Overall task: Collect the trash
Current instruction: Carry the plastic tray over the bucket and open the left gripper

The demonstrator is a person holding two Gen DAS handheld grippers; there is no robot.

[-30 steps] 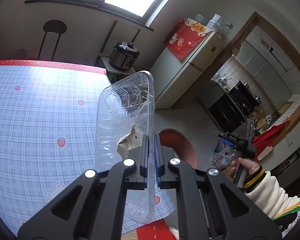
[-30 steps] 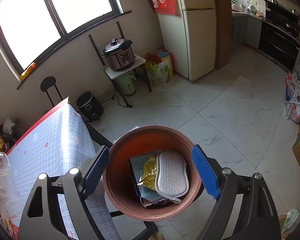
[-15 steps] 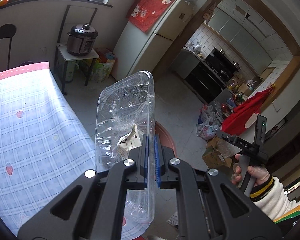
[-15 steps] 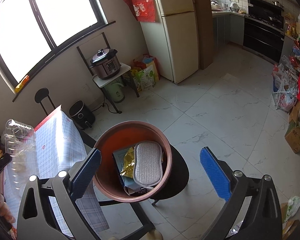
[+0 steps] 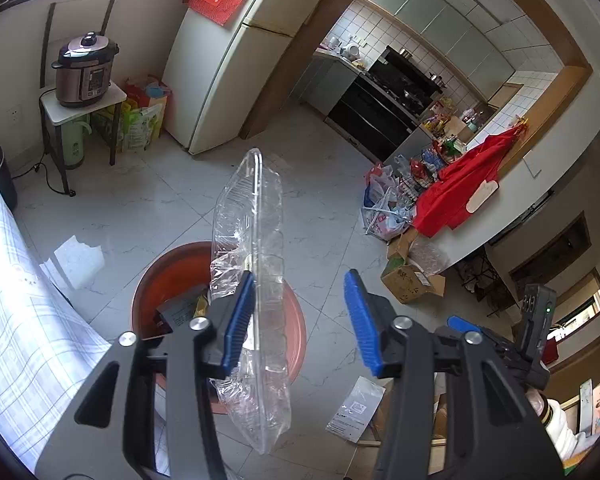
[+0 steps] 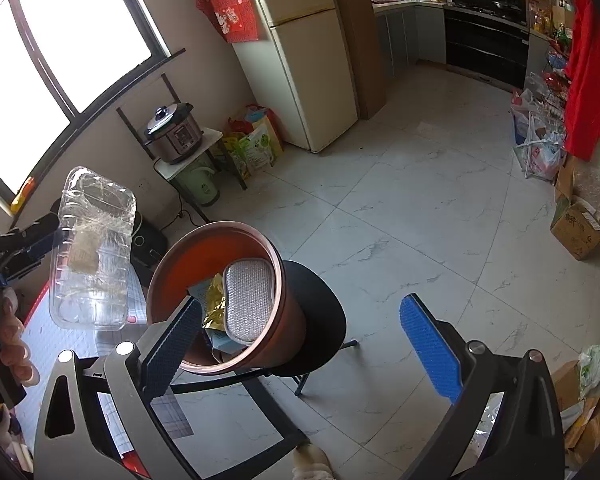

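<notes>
Left gripper (image 5: 300, 320), fingers spread wide, clear plastic clamshell (image 5: 252, 280) resting against one finger, above the brown bin (image 5: 296, 344); right gripper (image 6: 300, 340) wide open, empty. For a clean drop, centre the clamshell over the bin's mouth at lower centre.

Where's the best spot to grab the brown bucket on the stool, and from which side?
Probably the rim of the brown bucket, from above, with one finger inside the wall and one outside. The body is round and looks too wide to span. Pick the window-side arc, where the inside is bare. The sponge pad and gold wrapper crowd the other side.

Open right hand-held gripper (image 6: 300, 344), brown bin (image 6: 236, 296) on stool (image 6: 320, 320), clear container (image 6: 92, 248)
</notes>
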